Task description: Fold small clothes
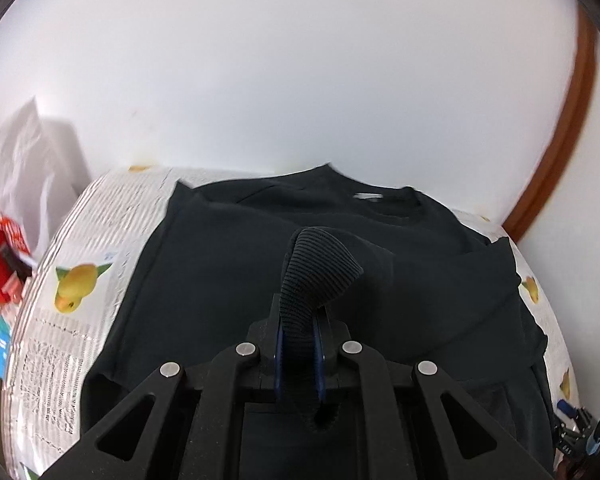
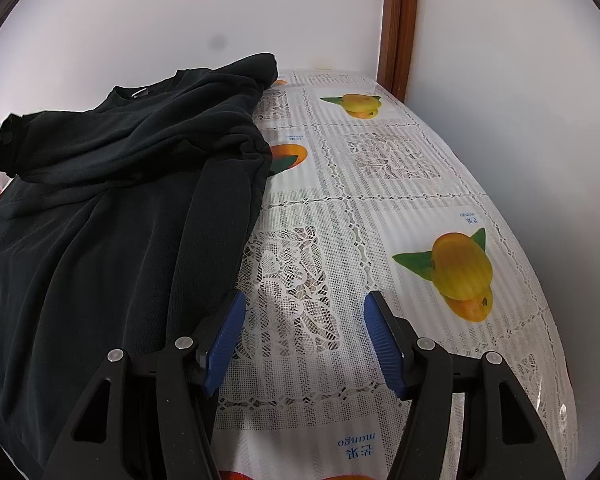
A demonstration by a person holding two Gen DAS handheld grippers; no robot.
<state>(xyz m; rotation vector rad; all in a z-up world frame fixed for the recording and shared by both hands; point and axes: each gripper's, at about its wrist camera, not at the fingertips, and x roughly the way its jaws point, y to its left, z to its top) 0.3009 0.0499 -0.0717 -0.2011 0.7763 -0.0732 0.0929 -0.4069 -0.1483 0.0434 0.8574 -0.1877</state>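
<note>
Your left gripper (image 1: 299,344) is pinching the ribbed cuff (image 1: 316,268) of the black sweater (image 1: 228,272): the two blue pads (image 1: 279,354) are pressed onto the knit from both sides, and the cuff stands up out of the jaws and curls over to the right. Under it the sweater lies spread on the table, with its neckline and the small white label (image 1: 367,196) toward the white wall (image 1: 280,72). The table is covered with a lace-pattern cloth printed with mangoes (image 1: 78,288), and this cloth shows on both sides of the garment. At the left edge of the left wrist view you can see a white plastic bag (image 1: 18,160) and some red packaging (image 1: 4,248), blurred. Your right gripper (image 2: 305,336) has its jaws spread apart and holds nothing; between them only the tablecloth (image 2: 380,208) is visible. It hangs over the bare cloth just beside the right edge of the sweater, where one sleeve (image 2: 220,208) is lying along the body. A brown wooden frame (image 2: 398,28) stands in the corner behind the table.
</note>
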